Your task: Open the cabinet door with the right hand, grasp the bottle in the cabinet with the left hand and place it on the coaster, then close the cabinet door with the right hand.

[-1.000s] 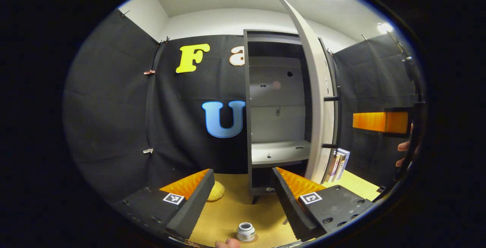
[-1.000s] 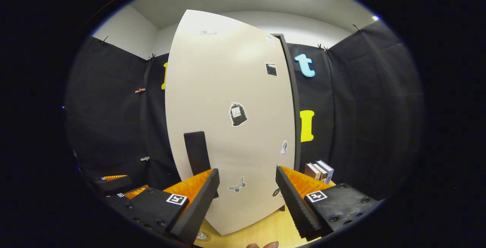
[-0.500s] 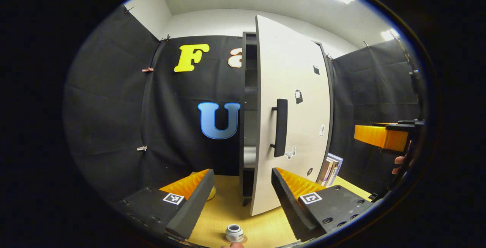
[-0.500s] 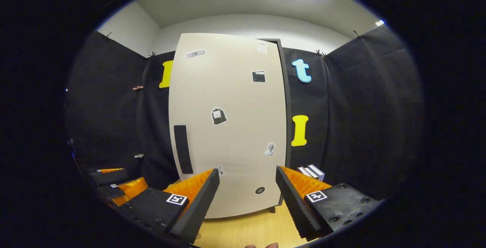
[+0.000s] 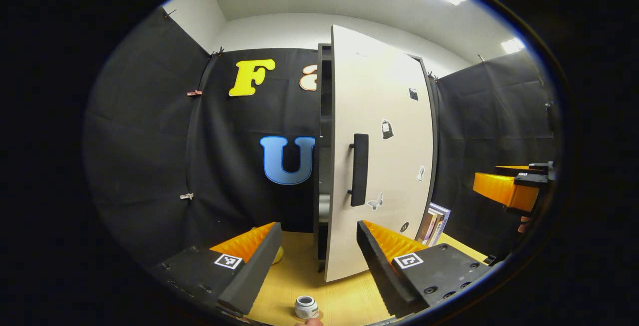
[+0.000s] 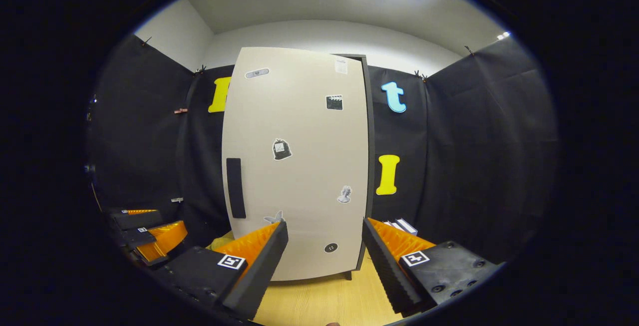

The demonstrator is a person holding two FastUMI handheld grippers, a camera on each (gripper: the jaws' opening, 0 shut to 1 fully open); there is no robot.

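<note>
In the left gripper view, the left gripper (image 5: 315,261) hangs with its fingers spread wide and nothing between them. The bottle (image 5: 306,307) stands upright on the coaster (image 5: 318,313) at six o'clock, on the wooden table (image 5: 299,271). The cabinet door (image 5: 382,156) at twelve o'clock stands slightly ajar, a dark gap showing along its handle (image 5: 359,168) side. At three o'clock the right gripper (image 5: 506,188) is near, apart from the door. In the right gripper view, its fingers are spread, gripping nothing (image 6: 324,261); books (image 6: 402,226) lean beside the cabinet.
</note>
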